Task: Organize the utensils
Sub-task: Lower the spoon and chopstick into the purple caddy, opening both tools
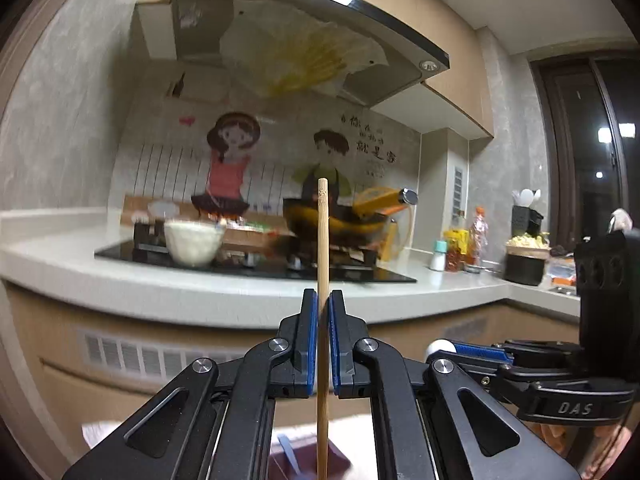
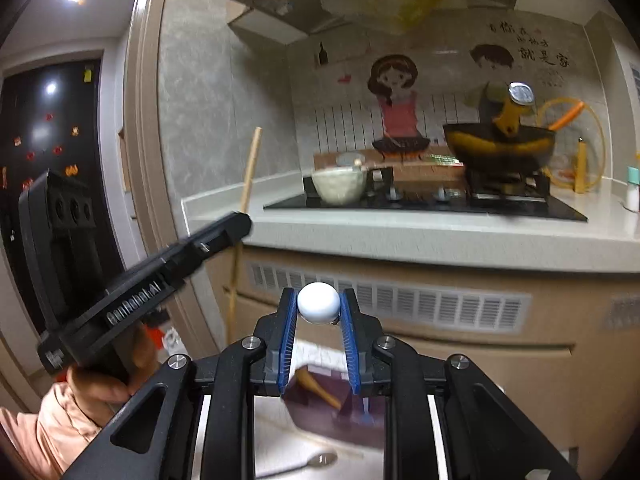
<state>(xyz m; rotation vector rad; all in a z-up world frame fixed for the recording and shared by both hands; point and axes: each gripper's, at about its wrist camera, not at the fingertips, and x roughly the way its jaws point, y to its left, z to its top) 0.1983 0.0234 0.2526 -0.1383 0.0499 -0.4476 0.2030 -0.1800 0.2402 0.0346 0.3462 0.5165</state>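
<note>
My left gripper (image 1: 323, 300) is shut on a wooden chopstick (image 1: 322, 240) that stands upright between the blue pads, held in the air facing the stove. It also shows in the right wrist view (image 2: 236, 228), with the chopstick (image 2: 250, 168) slanting up from it. My right gripper (image 2: 319, 300) is shut on a white round-ended utensil (image 2: 319, 302), its ball end at the fingertips; it appears at the right of the left wrist view (image 1: 440, 350). Below lie a dark purple holder (image 2: 320, 404) with a wooden spoon (image 2: 318, 386) and a metal spoon (image 2: 316, 462).
A counter (image 1: 200, 280) carries a black hob with a white bowl (image 1: 192, 246) and a dark wok (image 1: 336, 220). Bottles (image 1: 460, 248) and a black utensil caddy (image 1: 526, 216) stand at the right. Cabinet fronts with vents (image 2: 400, 304) lie below.
</note>
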